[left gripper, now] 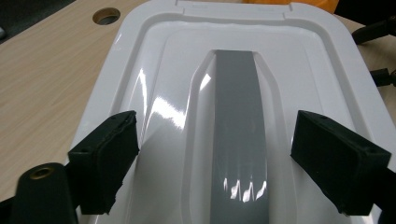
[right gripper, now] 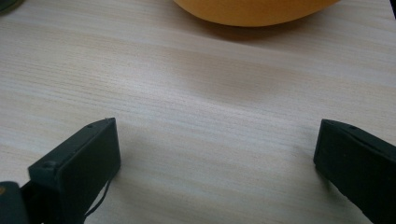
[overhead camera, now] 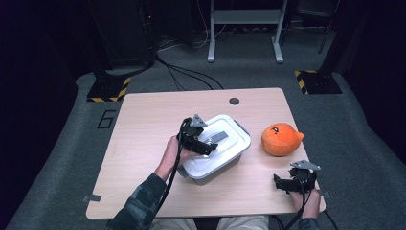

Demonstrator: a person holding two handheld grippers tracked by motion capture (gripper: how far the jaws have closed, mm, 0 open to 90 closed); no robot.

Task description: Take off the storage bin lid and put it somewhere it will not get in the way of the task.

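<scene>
Left gripper (left gripper: pixel 212 163) hangs wide open astride the grey handle strip (left gripper: pixel 240 135) on the white plastic box's lid (left gripper: pixel 154 70), nothing gripped; lid on. Right gripper (right gripper: pixel 217 163) gapes empty above the wooden table (right gripper: pixel 210 88), near the orange plush ball (overhead camera: pixel 280 139). Judged: lid removal not begun.

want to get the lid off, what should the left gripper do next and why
Probably lower the left gripper a little and close on the grey handle. Its jaws stand open on either side of the handle above the white lid, not yet gripping it. The right gripper rests open on the table.
</scene>
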